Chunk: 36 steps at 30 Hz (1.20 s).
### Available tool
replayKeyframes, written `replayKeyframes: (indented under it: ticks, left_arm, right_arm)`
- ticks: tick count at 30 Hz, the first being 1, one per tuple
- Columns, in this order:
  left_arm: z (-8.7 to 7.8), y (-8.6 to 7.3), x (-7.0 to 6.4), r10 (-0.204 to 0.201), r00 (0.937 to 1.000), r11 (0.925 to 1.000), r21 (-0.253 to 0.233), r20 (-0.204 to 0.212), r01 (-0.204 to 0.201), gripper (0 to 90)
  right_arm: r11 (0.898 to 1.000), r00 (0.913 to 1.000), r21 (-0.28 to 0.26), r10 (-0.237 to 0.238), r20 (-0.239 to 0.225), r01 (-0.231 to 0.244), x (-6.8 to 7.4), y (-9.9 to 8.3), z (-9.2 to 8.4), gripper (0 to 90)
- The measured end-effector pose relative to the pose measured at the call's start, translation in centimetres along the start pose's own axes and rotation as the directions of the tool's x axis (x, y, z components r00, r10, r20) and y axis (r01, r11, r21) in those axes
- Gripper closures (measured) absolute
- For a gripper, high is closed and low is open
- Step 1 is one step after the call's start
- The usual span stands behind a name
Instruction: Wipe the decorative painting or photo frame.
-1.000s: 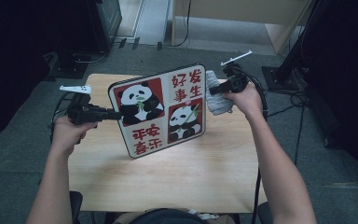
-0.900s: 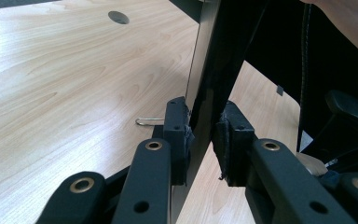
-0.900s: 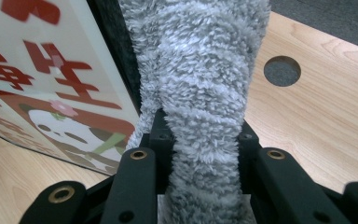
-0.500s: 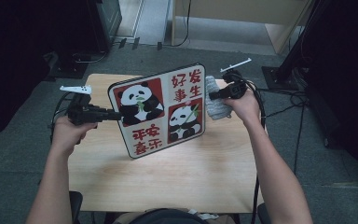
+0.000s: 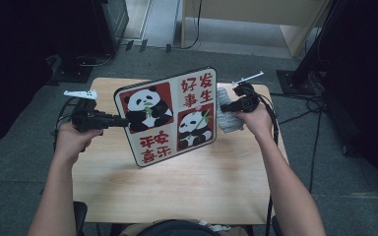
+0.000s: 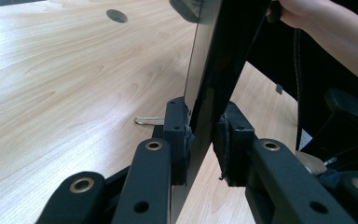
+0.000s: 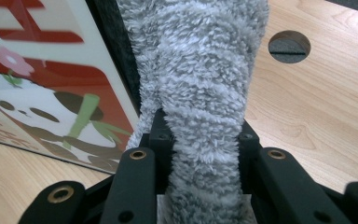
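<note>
Wiping the glossy panda-print sign board [image 5: 170, 117] works best with the left gripper [image 5: 123, 121] clamping its left edge steady, above the wooden table [image 5: 187, 189] middle. The right gripper [image 7: 200, 135], pinching the fluffy grey cloth [image 7: 200, 70], should press it flat against the board's right edge, near the table's far right corner.

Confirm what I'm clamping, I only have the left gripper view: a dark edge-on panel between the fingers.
Observer: It's a panda picture board, held tilted above the table.
Operator: What's the right gripper doing?
Observer: The right gripper is shut on a grey fluffy cloth.
Operator: Where's the cloth relative to the board?
Observer: At the board's right edge, behind it in the high view.
</note>
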<state>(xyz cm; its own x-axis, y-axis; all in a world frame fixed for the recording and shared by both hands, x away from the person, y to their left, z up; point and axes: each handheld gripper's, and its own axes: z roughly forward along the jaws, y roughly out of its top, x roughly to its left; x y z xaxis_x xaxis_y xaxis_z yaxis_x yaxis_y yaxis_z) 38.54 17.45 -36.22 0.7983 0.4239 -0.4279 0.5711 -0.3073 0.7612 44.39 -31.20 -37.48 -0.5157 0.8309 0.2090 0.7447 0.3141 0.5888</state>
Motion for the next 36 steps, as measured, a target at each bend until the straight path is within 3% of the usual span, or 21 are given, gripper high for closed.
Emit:
replayKeyframes:
  ticks: [10, 14, 24, 29, 36]
  left_arm:
    - [0.1, 0.0, 0.0, 0.006, 1.0, 1.0, 0.0, -0.002, -0.006, 75.9]
    - [0.1, -0.1, 0.1, 0.006, 1.0, 1.0, -0.001, 0.001, -0.006, 76.0]
    - [0.1, -0.1, 0.0, 0.002, 1.0, 1.0, -0.002, 0.001, -0.002, 76.1]
    - [0.1, -0.1, 0.1, 0.001, 1.0, 1.0, 0.001, -0.001, -0.001, 75.9]
    - [0.2, -0.1, 0.0, 0.005, 1.0, 1.0, 0.005, -0.004, -0.005, 76.0]
  right_arm:
    - [0.999, 0.9994, -0.011, 0.032, -0.011, -0.033, -0.3, -1.5, 0.9, 69.7]
    - [0.999, 0.9996, -0.026, 0.027, -0.003, -0.027, -0.2, -2.1, 1.2, 69.7]
    - [1.0, 0.9993, -0.002, 0.007, 0.036, -0.007, 0.0, -3.8, 2.4, 69.4]
    - [0.999, 0.9994, -0.01, 0.034, 0.01, -0.034, -0.3, -4.9, 2.9, 69.3]
    - [0.999, 0.9993, -0.013, 0.038, 0.009, -0.038, -0.6, -6.1, 3.7, 69.2]
